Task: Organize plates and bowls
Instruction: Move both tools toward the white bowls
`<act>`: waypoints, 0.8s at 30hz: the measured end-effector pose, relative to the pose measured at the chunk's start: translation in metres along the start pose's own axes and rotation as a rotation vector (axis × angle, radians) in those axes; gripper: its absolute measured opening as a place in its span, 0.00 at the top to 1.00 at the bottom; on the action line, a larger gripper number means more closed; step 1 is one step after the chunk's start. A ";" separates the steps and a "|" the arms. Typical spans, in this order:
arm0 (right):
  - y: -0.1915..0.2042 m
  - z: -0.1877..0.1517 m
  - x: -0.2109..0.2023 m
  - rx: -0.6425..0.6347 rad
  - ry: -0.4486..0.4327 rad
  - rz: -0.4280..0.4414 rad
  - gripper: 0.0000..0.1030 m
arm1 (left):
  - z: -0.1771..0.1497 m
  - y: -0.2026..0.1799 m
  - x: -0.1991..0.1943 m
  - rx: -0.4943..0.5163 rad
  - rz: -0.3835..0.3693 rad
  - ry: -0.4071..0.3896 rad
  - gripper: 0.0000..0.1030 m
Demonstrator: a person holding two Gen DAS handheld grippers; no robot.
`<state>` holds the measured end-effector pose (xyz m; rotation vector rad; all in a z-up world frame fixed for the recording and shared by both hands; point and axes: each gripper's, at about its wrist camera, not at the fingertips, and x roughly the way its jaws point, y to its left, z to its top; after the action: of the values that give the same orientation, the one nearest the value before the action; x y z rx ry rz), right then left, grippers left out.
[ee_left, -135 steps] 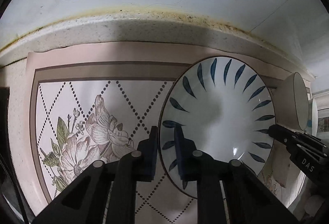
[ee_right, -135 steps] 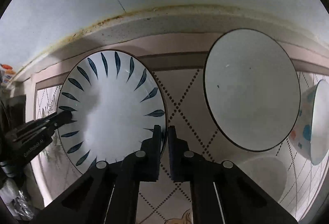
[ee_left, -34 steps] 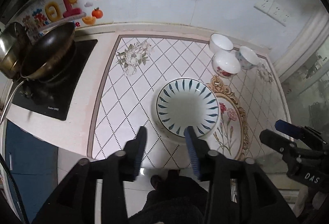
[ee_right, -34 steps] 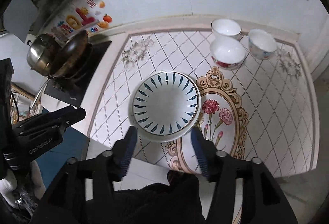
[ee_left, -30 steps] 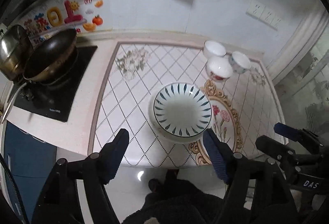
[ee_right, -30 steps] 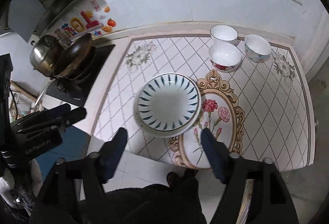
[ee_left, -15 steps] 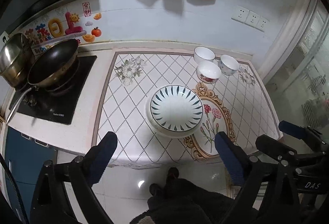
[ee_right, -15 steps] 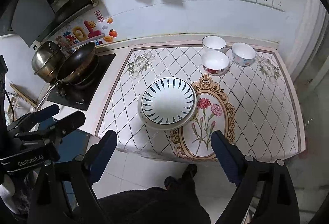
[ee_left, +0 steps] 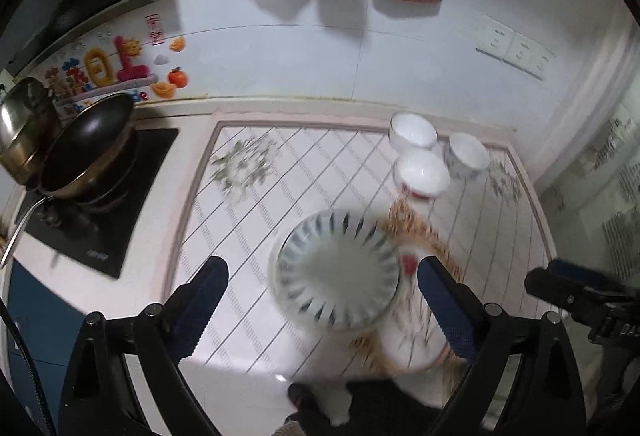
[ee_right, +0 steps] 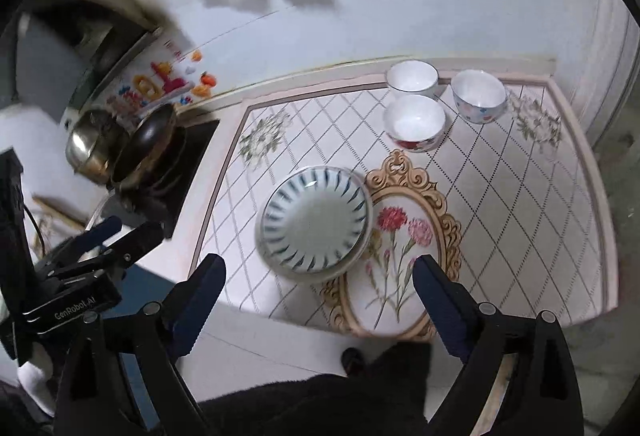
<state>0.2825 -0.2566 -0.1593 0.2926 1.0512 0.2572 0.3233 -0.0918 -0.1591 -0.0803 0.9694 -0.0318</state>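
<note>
Right now both of my claws are pulled back off the desk (ee_right: 520, 196) with their jaws spread wide and nothing between them. The left claw (ee_left: 322, 296) looks down at the blue-leaf plate (ee_left: 338, 268), which sits on a plain white plate beneath it, near the front edge; the view is blurred. From the right claw (ee_right: 319, 290) that same stack (ee_right: 316, 224) lies just ahead and below. The three small bowls (ee_right: 414, 122) sit in a tight cluster at the back, beyond the stack and off to its right, well apart from either claw. I judge the right claw the nearer one for them.
</note>
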 end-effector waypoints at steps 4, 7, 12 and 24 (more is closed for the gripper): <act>-0.067 0.053 0.046 0.074 0.039 0.020 0.06 | 0.049 -0.030 0.075 -0.045 -0.030 0.093 0.06; -0.114 0.092 0.090 0.110 0.065 0.030 0.06 | 0.076 -0.047 0.138 -0.107 -0.118 0.226 0.08; -0.183 0.141 0.172 0.189 0.147 0.081 0.08 | 0.102 -0.076 0.241 -0.154 -0.156 0.368 0.37; -0.226 0.174 0.287 0.249 0.257 0.080 0.78 | 0.104 -0.113 0.343 -0.109 -0.180 0.479 0.83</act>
<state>0.5864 -0.3882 -0.3915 0.5376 1.3298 0.2398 0.6041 -0.2207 -0.3732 -0.2694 1.4408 -0.1694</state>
